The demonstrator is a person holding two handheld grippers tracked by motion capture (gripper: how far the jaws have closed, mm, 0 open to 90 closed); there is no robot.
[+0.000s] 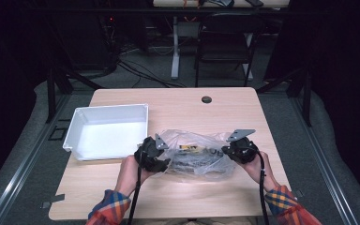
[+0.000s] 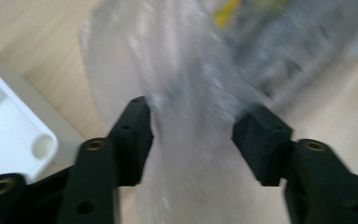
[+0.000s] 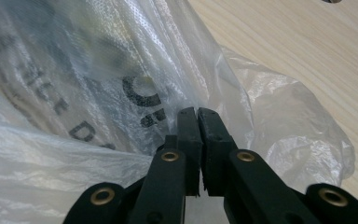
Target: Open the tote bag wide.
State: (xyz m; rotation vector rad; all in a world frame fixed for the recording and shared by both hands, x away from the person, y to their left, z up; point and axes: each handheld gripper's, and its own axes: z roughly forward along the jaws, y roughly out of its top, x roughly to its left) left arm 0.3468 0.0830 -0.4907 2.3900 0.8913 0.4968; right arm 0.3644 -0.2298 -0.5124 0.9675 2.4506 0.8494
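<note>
right gripper view is showing the right gripper (image 3: 198,112) with its jaws pressed together, pinching a fold of the clear plastic bag (image 3: 121,70) near its printed black lettering. left gripper view is showing the left gripper (image 2: 193,133) standing about half open, its jaws straddling a blurred bunch of the same bag film without clearly pressing on it, so it is not holding anything firmly. in the high view the bag (image 1: 194,157) is lying on the table (image 1: 225,108) between the two grippers, with dark contents and a yellow label showing through. to do this well, the right gripper is probably best kept clamped as an anchor while the left gripper is closing on a single layer of film near the edge, not a thick wad, so the mouth can be pulled apart without dragging the whole bag. the white tray (image 1: 75,126) is sitting just beside the left gripper, close enough that a wide outward pull could be knocking its wall. a dark cable hole (image 1: 206,99) is lying well beyond the bag, and a black chair (image 1: 225,42) is standing past the table's far edge, out of the way.
</note>
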